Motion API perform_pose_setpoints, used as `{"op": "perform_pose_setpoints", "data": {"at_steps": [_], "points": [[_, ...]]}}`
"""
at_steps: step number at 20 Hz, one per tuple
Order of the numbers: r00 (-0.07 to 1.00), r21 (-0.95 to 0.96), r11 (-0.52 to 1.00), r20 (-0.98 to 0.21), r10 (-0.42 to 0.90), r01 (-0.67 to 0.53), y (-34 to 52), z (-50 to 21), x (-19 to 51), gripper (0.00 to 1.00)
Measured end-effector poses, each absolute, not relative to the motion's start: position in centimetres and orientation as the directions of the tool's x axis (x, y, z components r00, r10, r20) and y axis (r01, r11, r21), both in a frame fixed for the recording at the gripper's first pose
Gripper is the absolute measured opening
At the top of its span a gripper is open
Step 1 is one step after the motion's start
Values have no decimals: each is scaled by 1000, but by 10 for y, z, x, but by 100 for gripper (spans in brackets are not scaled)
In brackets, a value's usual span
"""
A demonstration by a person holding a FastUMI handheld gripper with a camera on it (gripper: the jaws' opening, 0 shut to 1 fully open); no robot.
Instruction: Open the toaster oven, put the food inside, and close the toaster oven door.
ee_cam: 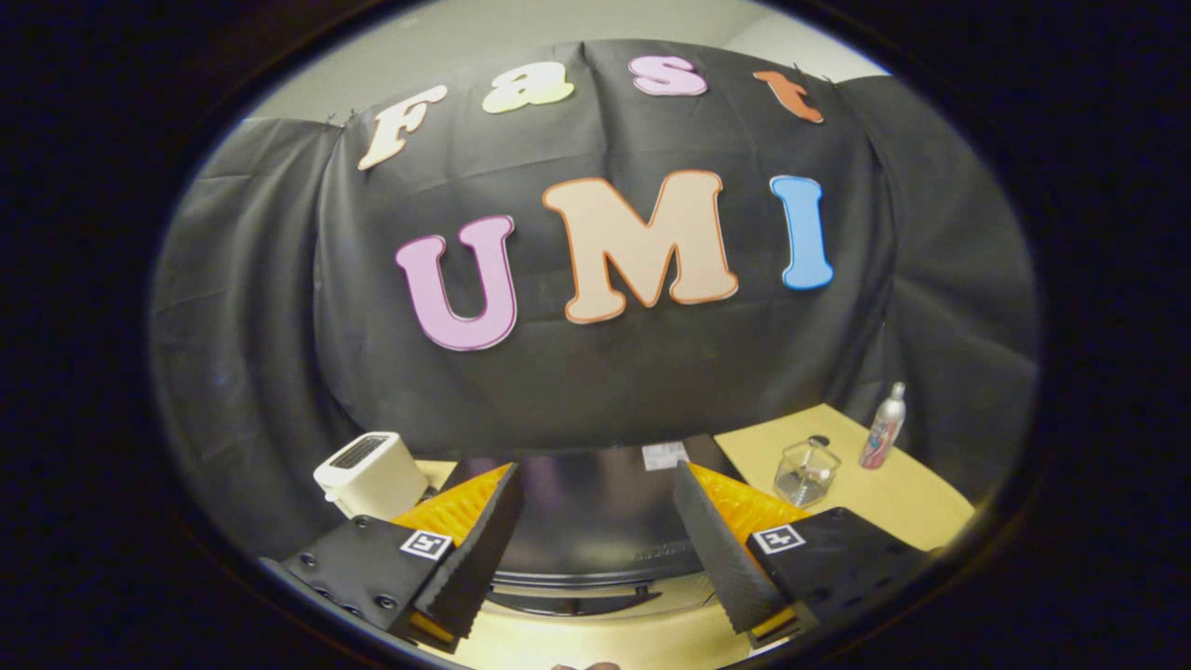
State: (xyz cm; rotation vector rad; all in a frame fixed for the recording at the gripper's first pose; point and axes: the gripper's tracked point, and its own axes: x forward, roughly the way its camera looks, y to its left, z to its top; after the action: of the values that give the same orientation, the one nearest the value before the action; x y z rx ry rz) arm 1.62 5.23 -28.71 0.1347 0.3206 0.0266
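You are holding the gripper [595, 530] released, fingers spread above the toaster oven [595, 521], apparently aligning with its door handle [572, 596].

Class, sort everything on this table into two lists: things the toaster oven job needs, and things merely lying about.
Needed for the job:
- dark, shiny-topped toaster oven, between and beyond the open tongs, which hold nothing

Just lying about:
- white plastic slot toaster, beyond one finger
- clear glass jar
- slim spray bottle with silver cap
- tan table
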Motion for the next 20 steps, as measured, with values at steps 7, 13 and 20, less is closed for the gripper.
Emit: {"op": "perform_pose_setpoints", "data": {"at_steps": [7, 13, 20], "points": [[917, 143, 990, -397, 38, 20, 56, -344, 10, 100], [907, 105, 994, -418, 43, 1, 64, -364, 7, 100], [904, 32, 999, -427, 27, -15, 59, -369, -10, 99]]}}
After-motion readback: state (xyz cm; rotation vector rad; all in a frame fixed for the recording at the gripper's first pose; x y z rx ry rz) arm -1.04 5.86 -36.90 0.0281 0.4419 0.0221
